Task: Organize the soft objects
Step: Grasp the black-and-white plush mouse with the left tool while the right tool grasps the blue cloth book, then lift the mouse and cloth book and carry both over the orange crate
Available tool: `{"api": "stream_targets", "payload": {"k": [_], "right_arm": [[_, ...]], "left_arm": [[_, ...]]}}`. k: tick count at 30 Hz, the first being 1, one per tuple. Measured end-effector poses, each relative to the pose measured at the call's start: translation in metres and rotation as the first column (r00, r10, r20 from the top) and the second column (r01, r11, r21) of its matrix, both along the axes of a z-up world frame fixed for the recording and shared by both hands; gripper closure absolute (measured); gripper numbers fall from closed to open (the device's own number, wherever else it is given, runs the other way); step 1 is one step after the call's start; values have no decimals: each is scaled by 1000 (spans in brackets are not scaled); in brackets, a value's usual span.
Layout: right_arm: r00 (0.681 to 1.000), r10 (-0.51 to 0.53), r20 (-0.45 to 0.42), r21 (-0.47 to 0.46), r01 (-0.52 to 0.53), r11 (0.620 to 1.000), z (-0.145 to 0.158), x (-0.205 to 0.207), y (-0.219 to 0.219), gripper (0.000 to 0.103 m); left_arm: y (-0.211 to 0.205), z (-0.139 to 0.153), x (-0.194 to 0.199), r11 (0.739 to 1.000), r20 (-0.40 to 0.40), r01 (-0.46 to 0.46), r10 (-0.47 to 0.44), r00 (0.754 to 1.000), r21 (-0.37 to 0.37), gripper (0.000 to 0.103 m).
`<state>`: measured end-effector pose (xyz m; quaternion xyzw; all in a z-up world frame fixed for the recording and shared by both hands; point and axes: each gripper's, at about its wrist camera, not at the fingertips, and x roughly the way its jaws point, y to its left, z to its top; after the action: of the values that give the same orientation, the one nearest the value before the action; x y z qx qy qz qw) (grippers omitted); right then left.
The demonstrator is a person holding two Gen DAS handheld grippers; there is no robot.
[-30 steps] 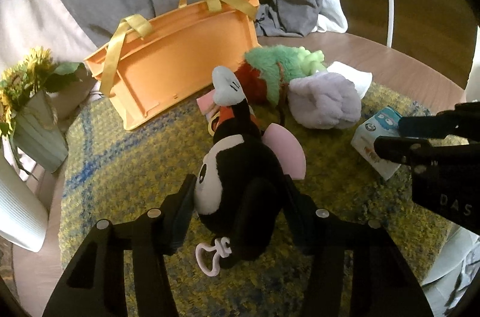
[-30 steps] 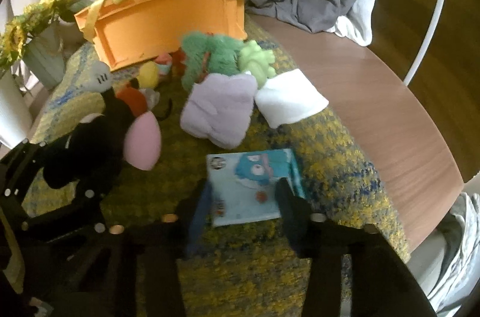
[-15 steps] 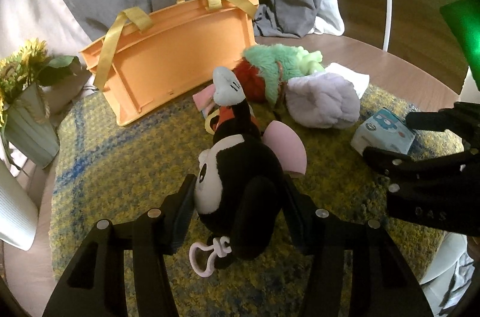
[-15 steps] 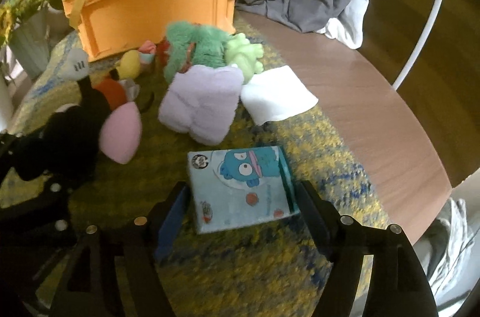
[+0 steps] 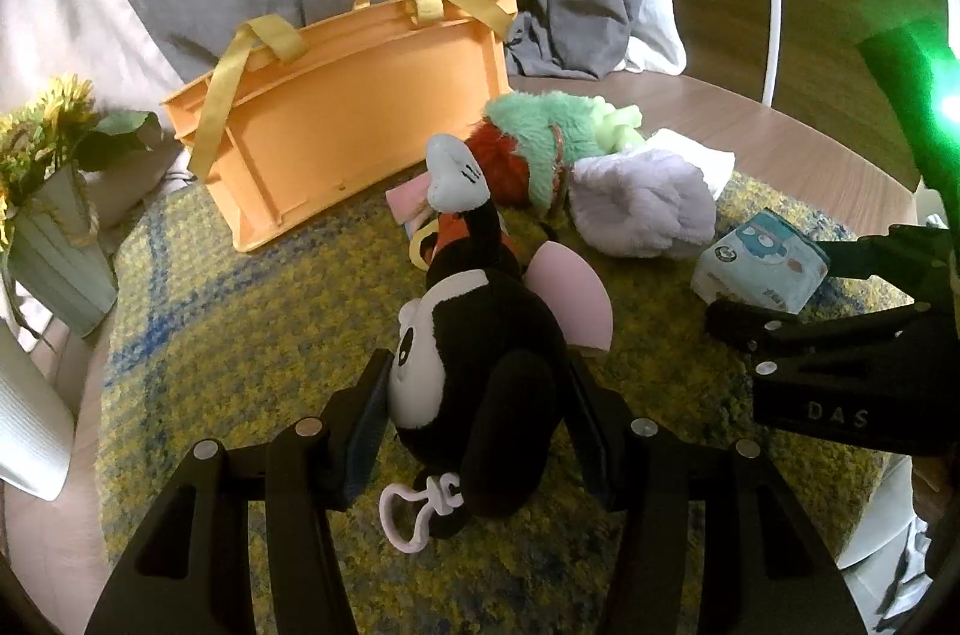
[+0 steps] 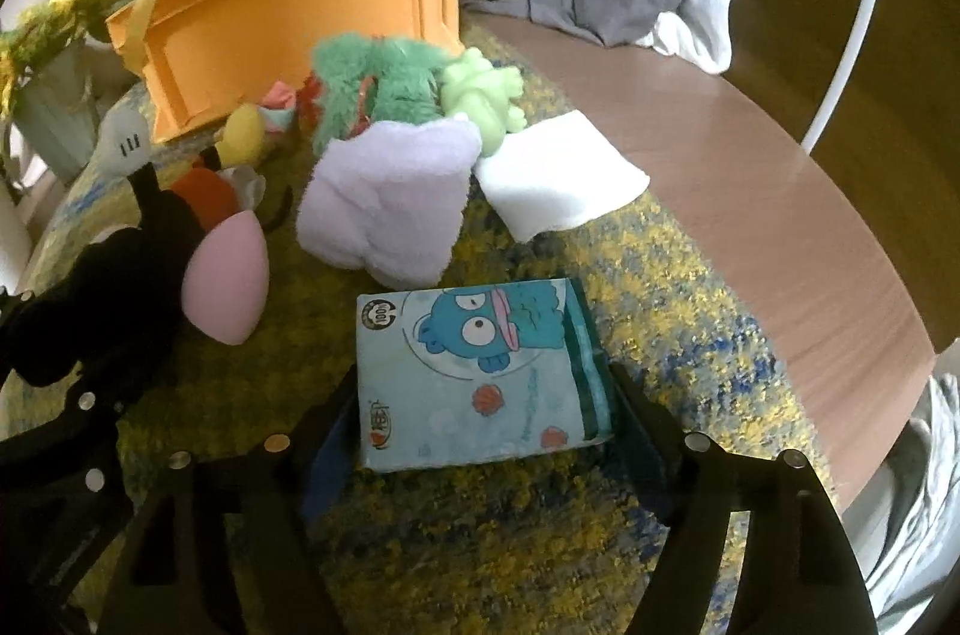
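I have the left gripper point(image 5: 474, 425) clamped on the black mouse plush point(image 5: 480, 365) at lower centre, the right gripper point(image 6: 480, 431) spread wide around the tissue pack point(image 6: 474, 371); next I'd close on it, then carry both to the orange basket point(image 5: 354, 119) upper left.

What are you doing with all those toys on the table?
Someone is tidying soft things using a gripper in each hand. The left gripper is squeezing a black and white plush toy on the yellow rug. The right gripper is open around a blue tissue pack, not pressing it. The orange basket lies tipped on its side, with a green plush and a lilac towel near it.
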<state>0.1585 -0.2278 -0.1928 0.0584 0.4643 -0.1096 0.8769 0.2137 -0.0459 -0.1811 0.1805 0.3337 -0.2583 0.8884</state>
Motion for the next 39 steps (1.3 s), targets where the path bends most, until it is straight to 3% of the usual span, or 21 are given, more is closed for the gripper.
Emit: {"api": "stream_targets", "payload": {"k": [9,17,27,39], "right_arm": [[997,32,76,-2,-32,999,32,-6,2,28],[976,170,137,24,-175,984,67,9,-4,28],[918,295,264,19,-311,950,109,32,-6,28],[848,333,413,0,-366,931,153,54,-13,28]], "left_arm": [[8,21,-7,995,-4,-93,93,996,-38,50],[11,53,-15,968,20,-232,235,972,-93,50],[10,97,-14,922,113,-342,365,924,-182,50],[11,147,-3,886,237,-362,433,870,-289,50]]}}
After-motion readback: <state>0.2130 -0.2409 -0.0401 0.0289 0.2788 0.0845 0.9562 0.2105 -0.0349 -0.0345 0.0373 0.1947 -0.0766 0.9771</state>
